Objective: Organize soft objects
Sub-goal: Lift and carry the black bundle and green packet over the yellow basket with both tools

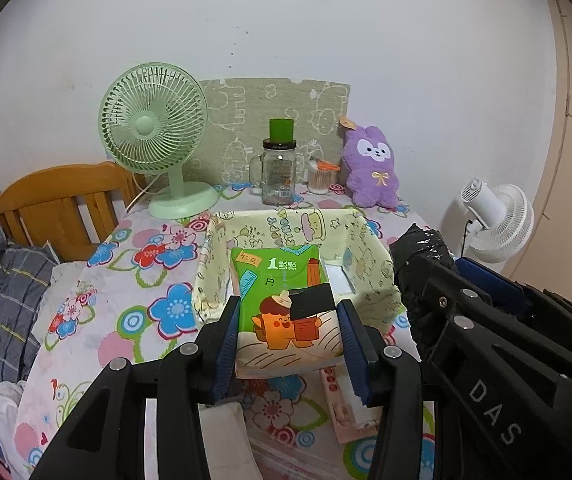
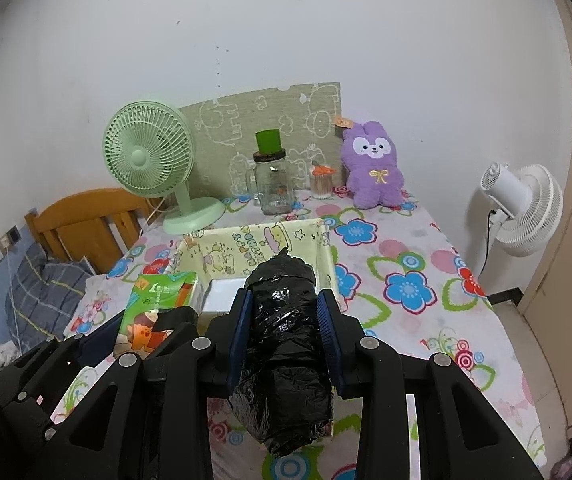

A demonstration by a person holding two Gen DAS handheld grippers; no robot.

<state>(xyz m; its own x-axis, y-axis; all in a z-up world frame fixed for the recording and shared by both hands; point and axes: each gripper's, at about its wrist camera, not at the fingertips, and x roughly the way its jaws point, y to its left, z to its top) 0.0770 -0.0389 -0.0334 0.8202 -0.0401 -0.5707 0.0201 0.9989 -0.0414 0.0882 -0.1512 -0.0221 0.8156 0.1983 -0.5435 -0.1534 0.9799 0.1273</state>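
My left gripper [image 1: 289,320] clamps the green tissue pack [image 1: 282,300] over the fabric basket [image 1: 377,256]. At 3 o'clock, my right gripper [image 2: 284,320] clamps the black bag roll [image 2: 282,344].

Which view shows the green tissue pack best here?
The left wrist view: the green tissue pack sits centred, face-on between the left tool's fingers. The right wrist view catches it only obliquely at left, partly hidden by that tool.
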